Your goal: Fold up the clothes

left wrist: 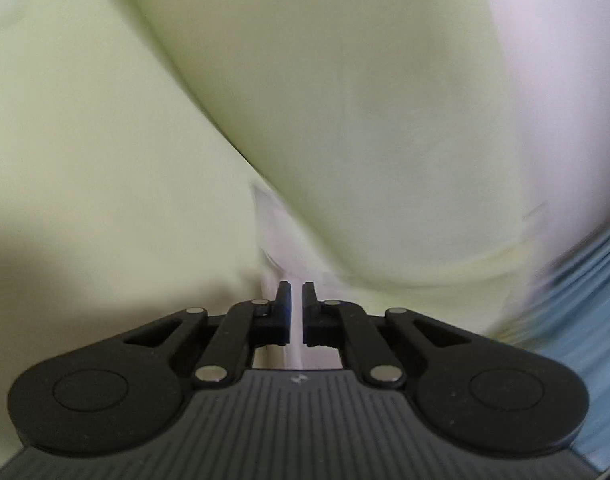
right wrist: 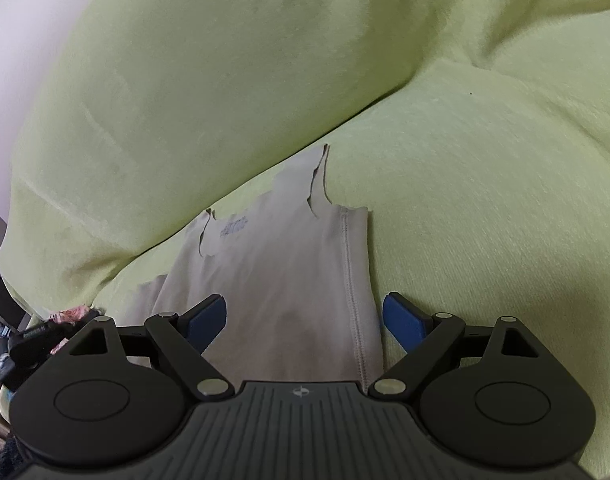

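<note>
A pale beige sleeveless top (right wrist: 281,280) lies flat on a lime-green sofa cover (right wrist: 485,200), its straps pointing away from me toward the backrest. My right gripper (right wrist: 305,320) stands open low over the top's near part. One blue pad (right wrist: 207,322) is over the cloth and the other sits just past the stitched side hem (right wrist: 355,300). In the blurred left wrist view, my left gripper (left wrist: 297,304) is shut, with a thin strip of the pale top (left wrist: 273,240) running up from between its fingers against the green cover (left wrist: 105,200).
A blue striped cloth (left wrist: 585,300) lies at the right edge of the left wrist view. Beyond the sofa's left end sit a floral cloth (right wrist: 71,314) and dark clutter (right wrist: 21,344). The green backrest (right wrist: 225,60) rises right behind the top, with a white wall (right wrist: 21,20) beyond it.
</note>
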Available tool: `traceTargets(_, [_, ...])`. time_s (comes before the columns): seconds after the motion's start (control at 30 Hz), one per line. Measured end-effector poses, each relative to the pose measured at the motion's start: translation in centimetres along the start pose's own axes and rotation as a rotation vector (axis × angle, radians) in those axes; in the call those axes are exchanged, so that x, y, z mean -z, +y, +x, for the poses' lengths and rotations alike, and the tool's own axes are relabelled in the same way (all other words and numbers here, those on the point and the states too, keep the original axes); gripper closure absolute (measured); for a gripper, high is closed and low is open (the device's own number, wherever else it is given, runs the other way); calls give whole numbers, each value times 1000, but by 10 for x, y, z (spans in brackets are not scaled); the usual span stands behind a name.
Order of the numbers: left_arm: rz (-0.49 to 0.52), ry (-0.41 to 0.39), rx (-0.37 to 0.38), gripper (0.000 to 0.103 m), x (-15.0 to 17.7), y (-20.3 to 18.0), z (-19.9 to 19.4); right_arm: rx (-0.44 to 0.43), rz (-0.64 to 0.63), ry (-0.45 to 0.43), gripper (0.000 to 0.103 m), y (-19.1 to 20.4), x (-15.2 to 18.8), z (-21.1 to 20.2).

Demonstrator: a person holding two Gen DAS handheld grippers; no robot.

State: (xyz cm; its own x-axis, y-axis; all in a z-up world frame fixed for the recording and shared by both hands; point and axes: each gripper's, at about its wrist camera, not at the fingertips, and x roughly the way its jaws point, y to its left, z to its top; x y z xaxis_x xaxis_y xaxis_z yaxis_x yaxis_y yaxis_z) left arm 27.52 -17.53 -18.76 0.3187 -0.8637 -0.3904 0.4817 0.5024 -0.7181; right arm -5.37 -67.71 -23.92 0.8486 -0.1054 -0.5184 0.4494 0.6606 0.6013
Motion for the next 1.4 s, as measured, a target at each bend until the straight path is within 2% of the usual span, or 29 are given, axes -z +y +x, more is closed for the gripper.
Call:
traceTargets(0.03, [68,-5,-85,103,-1,-5,-8,3,-3,-1,14,1,0,0])
traceTargets(0.07, [68,28,-110,103,-2,-4,-9,6,-5,-2,14,2,1,0])
traceTargets(0.1, [1,72,-63,103,-3,1,-7,8,-7,-3,14,3,1,0])
traceTargets(0.13, [-64,114,-16,95,-4,7,-5,11,-6,-4,14,3,0,0])
traceTargets(0.17, [-97,134,5,72,-3,8,0,12,-2,-7,14,3,0,1])
traceTargets(0.2, [-131,154,25,61,-1,10,6,12,3,-11,14,2,-1,0])
traceTargets(0.23, [-164,173,46,57,0,11,11,15,8,-13,14,2,-2,0])
traceTargets(0.27, [-196,192,65,61,0,13,16,20,10,-14,14,1,-2,1])
traceTargets(0.4, [-217,213,109,65,-4,13,38,35,-17,2,15,-6,-13,9])
traceTargets(0.53, [-279,284,145,102,-2,23,70,32,-15,24,26,-19,-33,27])
traceTargets(0.57, [-304,304,151,103,-1,27,75,33,-12,30,30,-22,-38,32])
traceTargets(0.63, [-259,285,159,103,0,26,69,35,-21,47,41,-24,-46,41])
traceTargets(0.67, [-205,267,134,103,-1,20,63,37,-41,62,63,-22,-49,45])
traceTargets(0.7, [-144,243,113,103,-2,11,64,35,-64,93,98,-20,-50,51])
traceTargets(0.73, [-83,218,92,103,-3,1,66,35,-90,120,98,-17,-50,57])
traceTargets(0.8, [60,164,29,103,-4,-19,59,73,-170,113,101,-8,-47,59])
traceTargets(0.9, [352,81,-141,103,-2,-53,38,155,-197,61,101,-4,-46,49])
traceTargets(0.97, [508,97,-250,103,9,-63,41,183,-174,61,101,-10,-43,48])
traceTargets(1.0, [536,120,-313,103,12,-66,52,197,-172,64,102,-12,-40,49])
traceTargets(1.03, [532,144,-352,103,15,-56,51,199,-181,54,102,-11,-38,49])
traceTargets(1.07, [469,140,-325,102,9,-53,50,208,-188,51,102,-9,-37,48])
traceTargets(1.13, [344,131,-270,102,-4,-46,47,242,-185,42,89,-5,-39,44])
traceTargets(1.17, [279,107,-228,102,-10,-43,41,273,-192,18,75,-1,-39,40])
traceTargets(1.23, [221,97,-147,102,-21,-40,35,296,-260,-22,74,11,-37,35])
traceTargets(1.27, [231,104,-134,99,-22,-42,36,291,-295,-35,74,17,-36,34])
traceTargets(1.37, [218,185,-178,94,-21,-35,61,254,-320,3,75,24,-31,40])
traceTargets(1.4, [156,224,-157,95,-21,-26,66,256,-326,14,75,25,-30,43])
